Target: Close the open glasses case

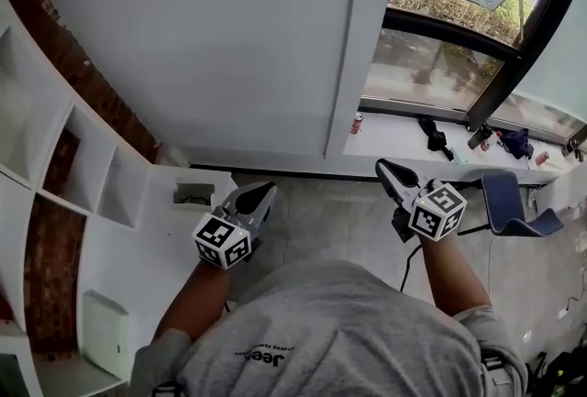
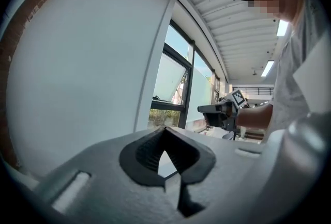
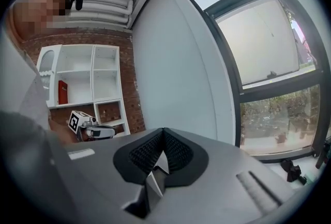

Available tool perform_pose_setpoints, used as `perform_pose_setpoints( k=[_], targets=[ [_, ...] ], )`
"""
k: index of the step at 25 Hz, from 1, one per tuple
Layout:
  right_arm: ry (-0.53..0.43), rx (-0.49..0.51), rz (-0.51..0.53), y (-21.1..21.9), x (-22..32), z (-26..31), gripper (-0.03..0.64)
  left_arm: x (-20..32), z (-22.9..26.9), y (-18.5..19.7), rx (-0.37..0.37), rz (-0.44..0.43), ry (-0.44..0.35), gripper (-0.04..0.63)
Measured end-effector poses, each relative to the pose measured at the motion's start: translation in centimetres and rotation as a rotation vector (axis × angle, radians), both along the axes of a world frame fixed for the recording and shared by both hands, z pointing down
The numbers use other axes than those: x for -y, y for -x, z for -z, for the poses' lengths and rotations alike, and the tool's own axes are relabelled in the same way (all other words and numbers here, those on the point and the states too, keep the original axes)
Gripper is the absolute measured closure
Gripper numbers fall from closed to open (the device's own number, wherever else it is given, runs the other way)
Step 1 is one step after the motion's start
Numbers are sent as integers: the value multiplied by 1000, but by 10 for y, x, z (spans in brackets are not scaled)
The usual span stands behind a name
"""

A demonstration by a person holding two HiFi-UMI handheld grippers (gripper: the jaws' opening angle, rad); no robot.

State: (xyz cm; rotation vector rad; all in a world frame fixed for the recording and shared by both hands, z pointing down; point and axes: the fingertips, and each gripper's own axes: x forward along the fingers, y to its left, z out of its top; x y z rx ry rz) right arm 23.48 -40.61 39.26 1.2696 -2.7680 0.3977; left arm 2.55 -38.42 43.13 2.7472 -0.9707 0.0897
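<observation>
No glasses case shows in any view. In the head view my left gripper [image 1: 261, 193] and my right gripper [image 1: 383, 168] are held out in front of the person's body, above the floor, both pointing towards the white wall. The left gripper [image 2: 165, 131] is shut with its jaws meeting at the tip and nothing between them. In the right gripper view the right gripper [image 3: 163, 133] is likewise shut and empty. Each gripper view catches the other gripper off to the side: the right gripper [image 2: 208, 109] and the left gripper [image 3: 106, 131].
A white shelving unit [image 1: 87, 175] against a brick wall lines the left side. A white wall [image 1: 229, 38] stands ahead. To the right, a window sill [image 1: 404, 140] carries a small can [image 1: 357, 123] and dark items. A blue chair [image 1: 514, 204] stands at the far right.
</observation>
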Motion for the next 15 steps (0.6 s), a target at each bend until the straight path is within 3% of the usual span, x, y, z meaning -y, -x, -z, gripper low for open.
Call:
perform_pose_setpoints(
  k=[6,15],
  targets=[
    [7,-19,64,13,20,-3,606,14,1,7,-14,58,8,597],
    [15,-38,201,81,43,-10,606,26,-12,67,26,176,24,574]
  ],
)
